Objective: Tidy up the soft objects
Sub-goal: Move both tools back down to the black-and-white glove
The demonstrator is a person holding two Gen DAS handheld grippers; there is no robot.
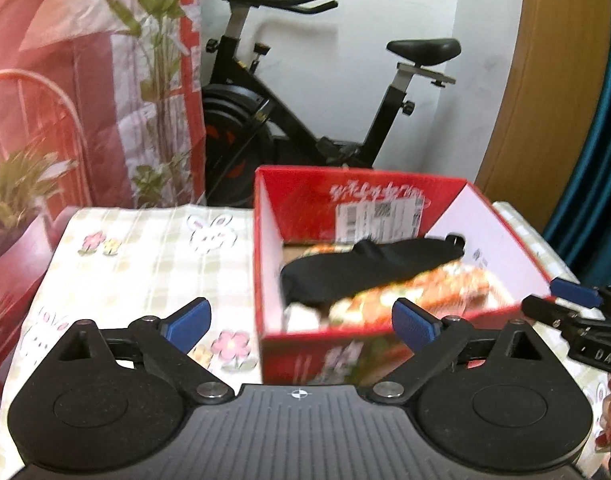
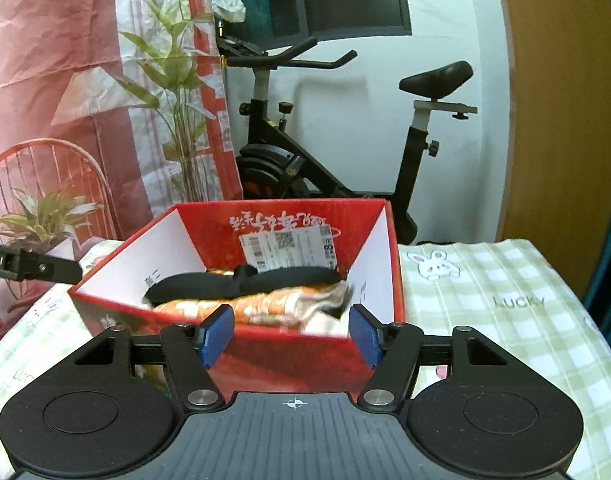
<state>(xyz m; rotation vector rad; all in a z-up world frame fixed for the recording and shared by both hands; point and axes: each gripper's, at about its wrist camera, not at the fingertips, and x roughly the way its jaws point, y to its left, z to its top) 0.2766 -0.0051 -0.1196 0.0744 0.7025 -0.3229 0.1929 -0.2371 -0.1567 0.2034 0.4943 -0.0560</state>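
Observation:
An open red cardboard box stands on the checked tablecloth. Inside it a black soft item lies across an orange patterned cloth. My left gripper is open wide just in front of the box's near left corner, with nothing between its pads. In front of the box's near wall my right gripper is open too, and empty. One of the right gripper's blue pads shows by the box's right wall. A left finger reaches in from the left.
A black exercise bike stands behind the table against a white wall. A red printed sheet with plants hangs at the left. A wooden panel and a teal curtain are at the right.

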